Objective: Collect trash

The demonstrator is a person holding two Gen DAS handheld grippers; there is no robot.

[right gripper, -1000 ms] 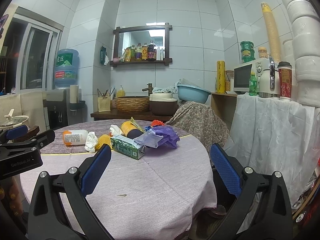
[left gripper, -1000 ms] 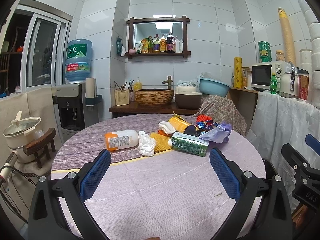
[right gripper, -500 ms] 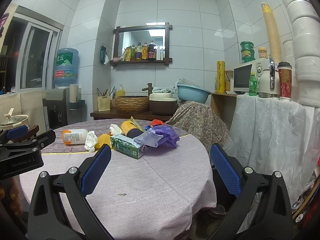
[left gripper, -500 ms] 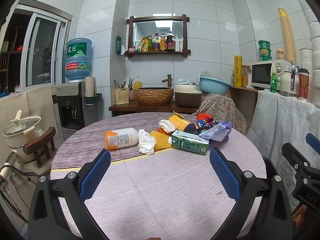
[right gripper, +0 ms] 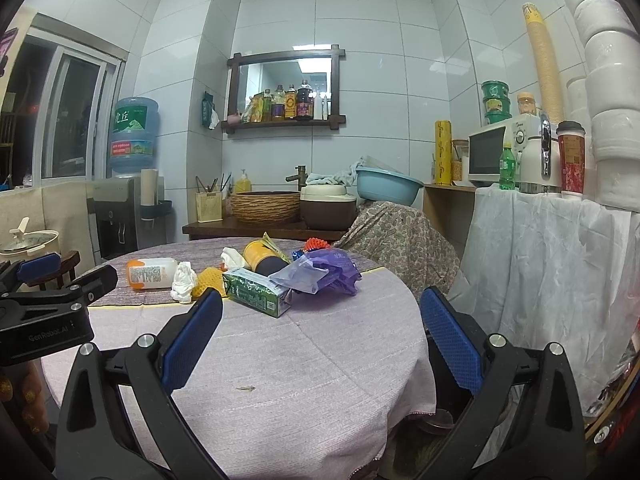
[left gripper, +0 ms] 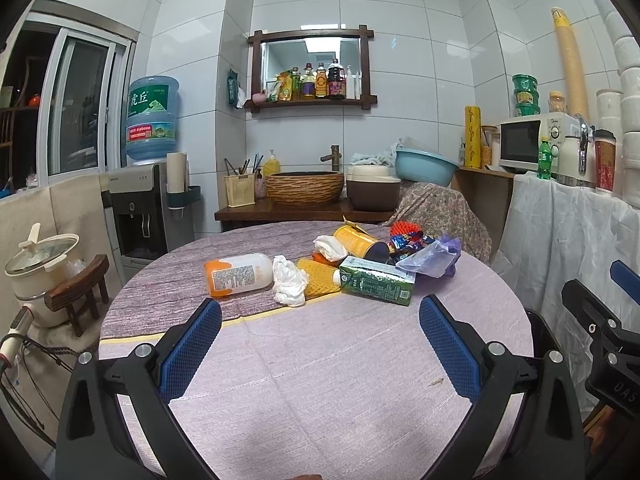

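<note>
Both sets of jaws stand spread and empty over the near edge of a round tabletop (left gripper: 320, 380), the left gripper (left gripper: 320, 344) and right gripper (right gripper: 320, 332) well short of the trash heap ahead. Beyond the left jaws lie a white-and-orange bottle (left gripper: 238, 274), crumpled tissue (left gripper: 289, 282), yellow foam netting (left gripper: 320, 278) and a green carton (left gripper: 376, 284) — a purple plastic bag (right gripper: 320, 274) half hides the yellow can (right gripper: 262, 258) and bright wrappers behind, too jumbled to make out. Nothing lies between jaws and heap.
</note>
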